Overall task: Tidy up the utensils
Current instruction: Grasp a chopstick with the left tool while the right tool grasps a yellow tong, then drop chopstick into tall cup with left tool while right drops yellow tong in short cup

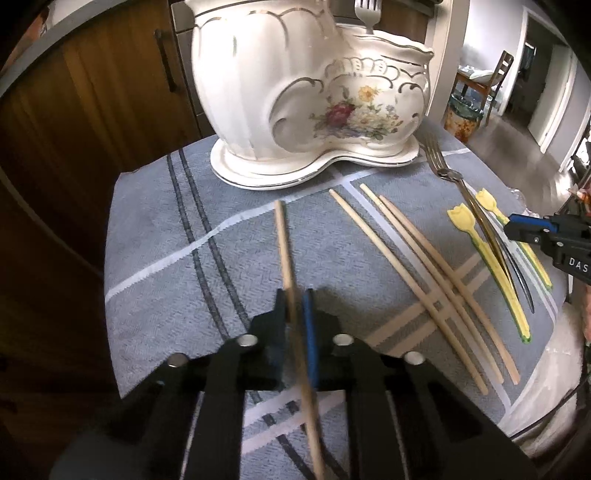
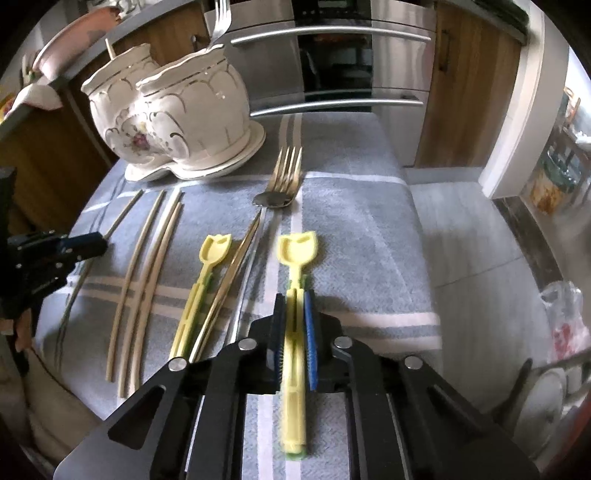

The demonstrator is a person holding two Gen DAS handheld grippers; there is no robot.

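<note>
My left gripper (image 1: 295, 295) is shut on a wooden chopstick (image 1: 286, 251), blurred, pointing at the white floral ceramic holder (image 1: 310, 99). Three more chopsticks (image 1: 424, 280) lie on the grey cloth to its right. My right gripper (image 2: 294, 295) is shut on a yellow tulip-shaped plastic utensil (image 2: 295, 254), held just over the cloth. A second yellow utensil (image 2: 207, 273) and two forks (image 2: 284, 173) lie to its left. The holder (image 2: 177, 110) stands at the far left with a fork (image 2: 219, 22) and a stick in it.
A grey checked cloth (image 2: 351, 229) covers the table. Wooden cabinets (image 1: 92, 129) and an oven (image 2: 332, 55) stand behind. The table's right edge drops to the floor (image 2: 480, 240). A plastic bag (image 2: 565, 317) sits at right.
</note>
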